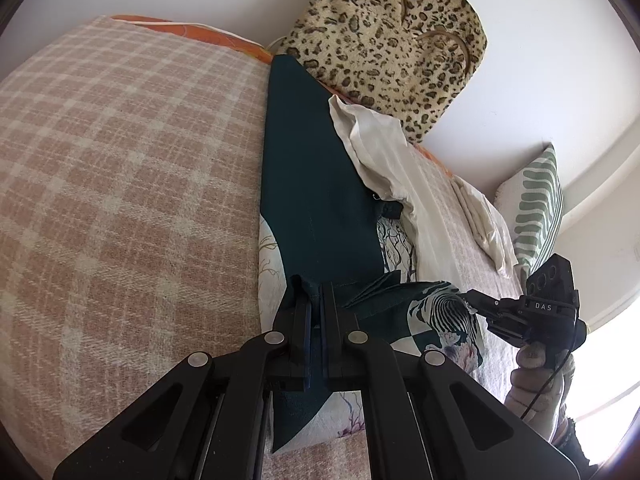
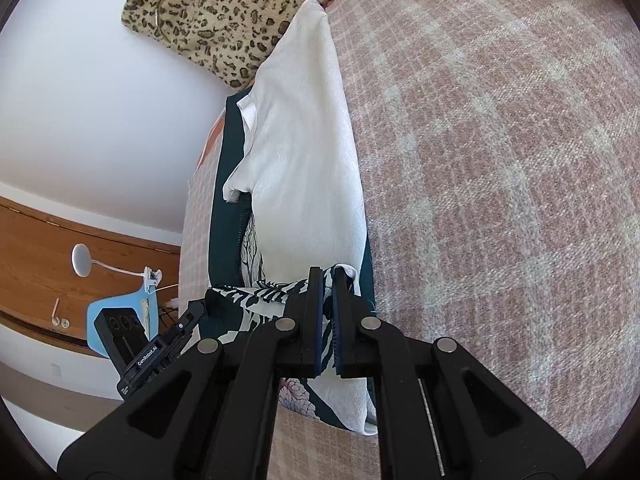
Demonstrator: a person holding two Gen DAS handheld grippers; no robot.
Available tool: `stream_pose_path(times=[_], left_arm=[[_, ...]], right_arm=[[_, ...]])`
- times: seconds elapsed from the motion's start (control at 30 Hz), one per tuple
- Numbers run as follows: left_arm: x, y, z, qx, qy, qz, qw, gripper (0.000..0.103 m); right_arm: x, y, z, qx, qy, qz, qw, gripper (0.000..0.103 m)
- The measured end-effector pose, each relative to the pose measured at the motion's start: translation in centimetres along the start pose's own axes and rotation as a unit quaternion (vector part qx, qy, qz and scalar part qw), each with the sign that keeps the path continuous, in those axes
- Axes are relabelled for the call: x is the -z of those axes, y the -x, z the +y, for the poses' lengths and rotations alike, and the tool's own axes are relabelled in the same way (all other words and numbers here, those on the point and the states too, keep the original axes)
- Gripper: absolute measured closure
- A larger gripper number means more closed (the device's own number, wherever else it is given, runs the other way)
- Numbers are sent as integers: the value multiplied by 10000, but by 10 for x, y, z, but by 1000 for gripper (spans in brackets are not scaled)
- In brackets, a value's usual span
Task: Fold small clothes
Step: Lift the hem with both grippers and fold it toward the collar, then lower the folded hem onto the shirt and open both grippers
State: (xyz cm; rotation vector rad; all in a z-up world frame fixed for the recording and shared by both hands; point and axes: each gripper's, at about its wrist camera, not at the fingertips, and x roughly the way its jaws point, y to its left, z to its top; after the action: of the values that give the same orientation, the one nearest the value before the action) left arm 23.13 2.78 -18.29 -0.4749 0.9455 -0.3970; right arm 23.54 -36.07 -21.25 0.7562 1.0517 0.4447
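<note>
A dark teal garment (image 1: pixel 320 184) with a zebra-and-flower print lining (image 1: pixel 444 312) lies stretched on the plaid bed cover (image 1: pixel 120 200). My left gripper (image 1: pixel 316 300) is shut on its near teal edge. My right gripper (image 2: pixel 327 280) is shut on the printed edge (image 2: pixel 264 300) of the same garment, close to the near end of a cream shirt (image 2: pixel 304 160) lying along it. In the left wrist view the right gripper (image 1: pixel 472 304) shows at the right, pinching the print. In the right wrist view the left gripper (image 2: pixel 196 312) shows at the lower left.
A leopard-print cushion (image 1: pixel 392 40) leans on the white wall at the bed's far end. A green-striped pillow (image 1: pixel 536 208) and crumpled cream cloth (image 1: pixel 484 220) lie at the right. A blue chair (image 2: pixel 116 316), clip lamp (image 2: pixel 82 260) and wooden desk (image 2: pixel 40 264) stand beside the bed.
</note>
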Motion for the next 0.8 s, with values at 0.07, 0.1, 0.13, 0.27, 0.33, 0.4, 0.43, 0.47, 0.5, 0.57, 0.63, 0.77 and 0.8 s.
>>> stream_pose_path(times=[0.07, 0.1, 0.13, 0.27, 0.33, 0.4, 0.43, 0.47, 0.5, 0.57, 0.63, 0.77, 0.8], left_arm=[[-4, 5, -1, -140, 4, -111, 9998, 89], [-6, 8, -1, -221, 10, -167, 9996, 79], [-8, 12, -2, -268, -47, -254, 9993, 79], [-10, 27, -11, -465, -463, -543, 9964, 79], [-6, 30, -17, -487, -724, -550, 9947, 79], [-1, 29, -22, -436, -897, -482, 9938, 79], [3, 27, -25, -417, -968, -418, 9936, 79], [6, 25, -29, -400, -1052, -367, 9930, 79], [11, 24, -32, -373, -1131, -325, 9924, 79], [21, 19, -40, -277, -1263, -231, 9913, 79], [33, 12, -52, -223, -1450, -113, 9891, 79], [55, 2, -80, -294, -2060, -49, 9781, 79], [59, -1, -83, -362, -2179, -25, 9753, 79]], right_arm=[[-2, 4, 1, -107, 30, 14, 9999, 92], [-3, 7, 1, -124, 43, -12, 9999, 77], [-4, 12, 3, -95, 83, -93, 9999, 54], [-2, 33, 19, 60, 591, -496, 9970, 41], [4, 37, 35, 208, 1071, -594, 9923, 41], [17, 34, 54, 419, 1644, -565, 9839, 44], [25, 30, 62, 503, 1925, -501, 9787, 49], [34, 25, 70, 590, 2197, -410, 9729, 51], [44, 19, 76, 691, 2467, -328, 9661, 54], [64, 6, 87, 887, 2946, -221, 9512, 55], [80, -7, 95, 1049, 3303, -137, 9379, 56], [96, -31, 97, 1290, 3557, 88, 9256, 64], [98, -35, 96, 1411, 3636, 89, 9208, 64]])
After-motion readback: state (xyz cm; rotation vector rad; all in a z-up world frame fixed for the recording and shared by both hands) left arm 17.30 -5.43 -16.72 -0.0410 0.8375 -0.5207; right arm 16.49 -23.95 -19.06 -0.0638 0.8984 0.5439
